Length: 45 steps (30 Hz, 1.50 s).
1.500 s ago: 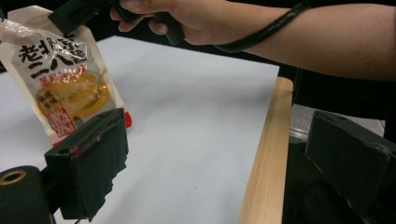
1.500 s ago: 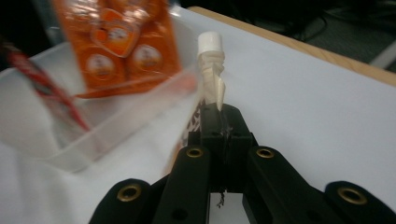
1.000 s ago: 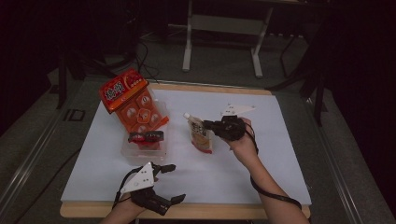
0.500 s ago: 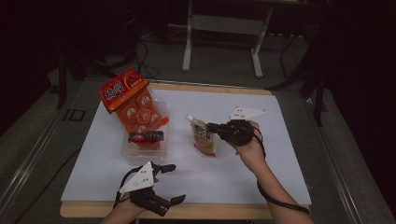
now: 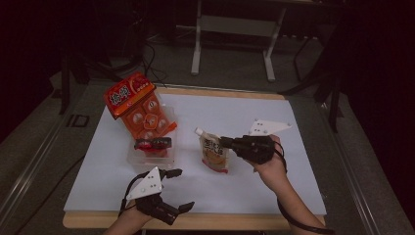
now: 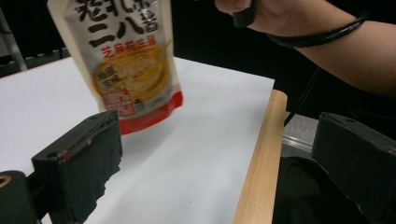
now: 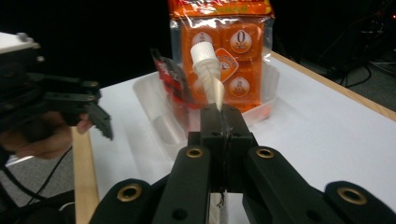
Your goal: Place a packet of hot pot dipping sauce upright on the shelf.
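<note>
A person is standing at a white-covered surface (image 5: pixel 303 176) with a two-jawed tool in each hand. The right tool (image 5: pixel 226 143) is clenching the top edge of a spouted sauce pouch (image 5: pixel 214 152), gripping it just beside its white cap (image 7: pixel 204 52), and is holding the pouch off the surface near the middle, so that its printed front is hanging upright and its red bottom edge is floating above the white sheet. The left tool (image 5: pixel 180 190) is resting near the front wooden edge of the surface, its jaws spread apart and grasping nothing. Behind the pouch, a clear plastic tray (image 5: pixel 142 157) is sitting toward the left side, with an orange multi-pack of snacks (image 5: pixel 139 107) leaning up out of it and a small red-and-black packet (image 5: pixel 152 143) lying across it
</note>
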### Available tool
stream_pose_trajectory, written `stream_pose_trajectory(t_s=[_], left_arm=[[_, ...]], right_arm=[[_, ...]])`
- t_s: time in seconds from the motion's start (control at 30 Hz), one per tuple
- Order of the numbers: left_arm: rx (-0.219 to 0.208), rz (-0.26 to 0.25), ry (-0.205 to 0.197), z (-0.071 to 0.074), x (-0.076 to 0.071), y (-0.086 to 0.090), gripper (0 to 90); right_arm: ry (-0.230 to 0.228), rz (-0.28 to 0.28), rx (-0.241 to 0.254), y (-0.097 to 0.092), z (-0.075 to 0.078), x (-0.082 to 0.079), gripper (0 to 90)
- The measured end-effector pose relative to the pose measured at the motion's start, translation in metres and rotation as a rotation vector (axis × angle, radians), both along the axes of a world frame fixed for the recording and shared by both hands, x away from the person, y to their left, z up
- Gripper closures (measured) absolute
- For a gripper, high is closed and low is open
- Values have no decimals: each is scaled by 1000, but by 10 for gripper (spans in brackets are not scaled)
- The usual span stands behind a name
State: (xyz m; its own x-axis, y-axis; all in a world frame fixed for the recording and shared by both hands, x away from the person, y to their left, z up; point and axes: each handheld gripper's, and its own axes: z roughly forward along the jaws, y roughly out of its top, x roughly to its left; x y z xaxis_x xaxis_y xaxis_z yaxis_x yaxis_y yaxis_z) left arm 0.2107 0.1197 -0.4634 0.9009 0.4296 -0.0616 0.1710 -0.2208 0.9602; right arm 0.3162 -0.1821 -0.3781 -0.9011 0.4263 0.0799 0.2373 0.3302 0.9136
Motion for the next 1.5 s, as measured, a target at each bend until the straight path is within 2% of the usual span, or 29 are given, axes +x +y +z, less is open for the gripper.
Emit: stream_pose_trajectory(t_s=[0.23,0.57,0.73,0.97,1.03,1.1,1.23,1.27,1.3,1.33,1.37,1.4,1.47,1.5], left_arm=[[-5,-10,13,4,3,0,24],[-12,-39,0,10,5,-2,25],[-23,-44,-2,12,7,-3,28],[-41,-62,-14,20,12,-7,59],[-57,-85,-11,23,13,-7,62],[-58,-93,-21,26,14,-8,132],[-60,-122,-19,31,15,-11,160],[-60,-122,-19,31,15,-11,199],[-57,-156,-37,34,15,-15,257],[-52,-158,-52,35,15,-16,331],[-55,-156,-69,35,14,-17,360],[-61,-167,-70,36,15,-17,362],[-78,-184,-59,37,16,-18,431],[-73,-191,-61,37,17,-18,461]], right_arm=[[-6,37,24,-4,7,-17,900],[-24,85,44,-7,16,-41,900],[-27,127,73,-10,21,-56,900],[-16,176,85,-9,15,-74,899],[-9,190,90,-8,13,-78,899],[-9,200,87,-7,11,-82,899],[-2,213,83,-5,9,-85,899],[-2,213,83,-5,9,-85,899],[0,220,74,-3,8,-87,899],[-1,220,75,-3,8,-87,899],[0,222,77,-3,8,-86,899],[-2,220,73,-3,8,-86,899],[-3,212,69,-3,6,-85,899],[1,210,68,-4,5,-85,899]])
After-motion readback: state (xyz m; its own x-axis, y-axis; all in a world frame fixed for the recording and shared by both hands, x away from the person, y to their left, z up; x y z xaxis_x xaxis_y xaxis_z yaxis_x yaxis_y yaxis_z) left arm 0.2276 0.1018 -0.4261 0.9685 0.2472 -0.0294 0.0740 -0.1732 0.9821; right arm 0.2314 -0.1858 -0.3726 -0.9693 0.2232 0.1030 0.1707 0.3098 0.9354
